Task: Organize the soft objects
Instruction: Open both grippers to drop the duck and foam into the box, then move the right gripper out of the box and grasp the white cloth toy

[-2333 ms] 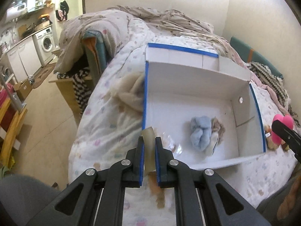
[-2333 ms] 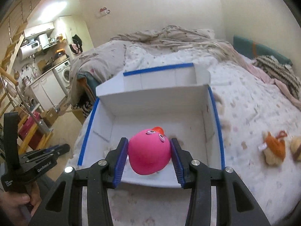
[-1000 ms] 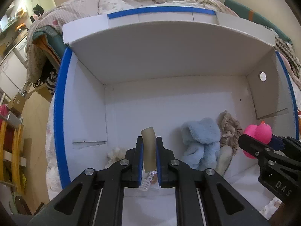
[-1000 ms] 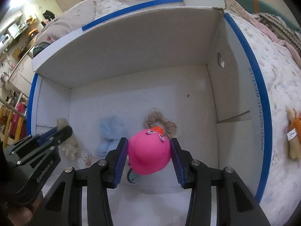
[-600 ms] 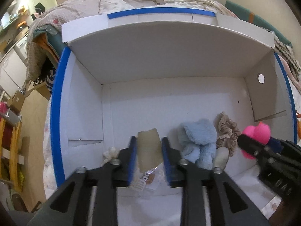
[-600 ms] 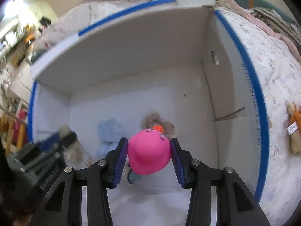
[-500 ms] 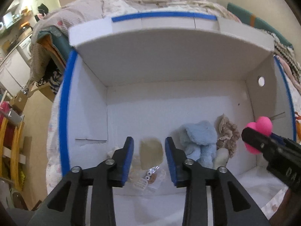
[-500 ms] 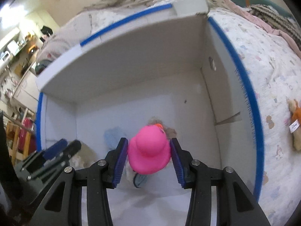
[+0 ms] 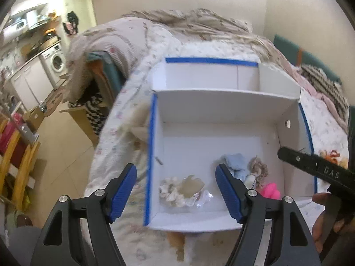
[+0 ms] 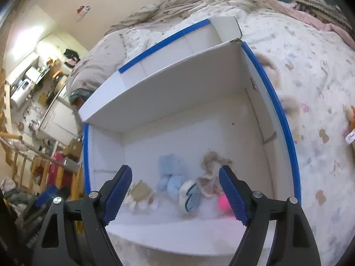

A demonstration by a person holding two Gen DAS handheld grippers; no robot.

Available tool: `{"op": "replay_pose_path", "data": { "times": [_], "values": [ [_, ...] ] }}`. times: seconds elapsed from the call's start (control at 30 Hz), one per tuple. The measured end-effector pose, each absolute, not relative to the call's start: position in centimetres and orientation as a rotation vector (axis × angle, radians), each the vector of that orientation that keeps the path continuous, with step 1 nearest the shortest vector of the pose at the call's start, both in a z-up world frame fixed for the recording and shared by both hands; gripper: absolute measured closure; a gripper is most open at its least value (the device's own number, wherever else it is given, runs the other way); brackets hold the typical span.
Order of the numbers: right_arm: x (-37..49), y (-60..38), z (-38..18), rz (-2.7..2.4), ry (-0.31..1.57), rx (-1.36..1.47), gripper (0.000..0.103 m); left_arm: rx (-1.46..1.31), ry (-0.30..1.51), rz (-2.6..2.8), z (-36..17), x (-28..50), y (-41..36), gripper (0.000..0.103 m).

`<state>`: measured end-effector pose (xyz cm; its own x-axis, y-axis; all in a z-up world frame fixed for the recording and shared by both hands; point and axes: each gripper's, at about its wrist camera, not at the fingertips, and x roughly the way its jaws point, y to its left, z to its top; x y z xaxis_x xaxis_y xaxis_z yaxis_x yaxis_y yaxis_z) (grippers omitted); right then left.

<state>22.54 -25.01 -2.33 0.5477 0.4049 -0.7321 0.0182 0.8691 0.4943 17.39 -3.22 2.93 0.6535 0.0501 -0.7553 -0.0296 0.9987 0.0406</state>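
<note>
Both tools, left (image 9: pixel 175 188) and right (image 10: pixel 175 190), hang spread and empty over the box (image 9: pixel 221 102); next, maybe that orange toy (image 10: pixel 350 115) at the bed's right edge, pinched gently.

pink toy (image 10: pixel 223 202) blurred, half hidden behind right tool (image 10: pixel 175 194)

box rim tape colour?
Blue, along the white box's rim edges; clearest in the left wrist view.
</note>
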Motion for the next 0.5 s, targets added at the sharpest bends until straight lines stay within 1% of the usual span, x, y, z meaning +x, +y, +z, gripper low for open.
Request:
{"op": "replay_pose_path", "data": {
  "times": [0.07,0.23,0.37,0.5],
  "values": [
    [21.7,-25.0,-1.9,0.247,0.968,0.454,0.017,0.031,0.862,0.069,3.3,17.0,-2.5,0.029],
    [20.2,-25.7,-0.9,0.236,0.954,0.397,0.017,0.016,0.936,0.089,1.9,16.4,-1.6,0.029],
    [18.9,-26.2,-1.4,0.256,0.983,0.444,0.017,-0.019,0.973,0.079,1.1,16.3,-1.0,0.029],
    [18.0,-25.1,-2.0,0.259,1.015,0.405,0.017,-0.008,0.966,0.041,0.3,16.5,-0.8,0.029]
  ]
}}
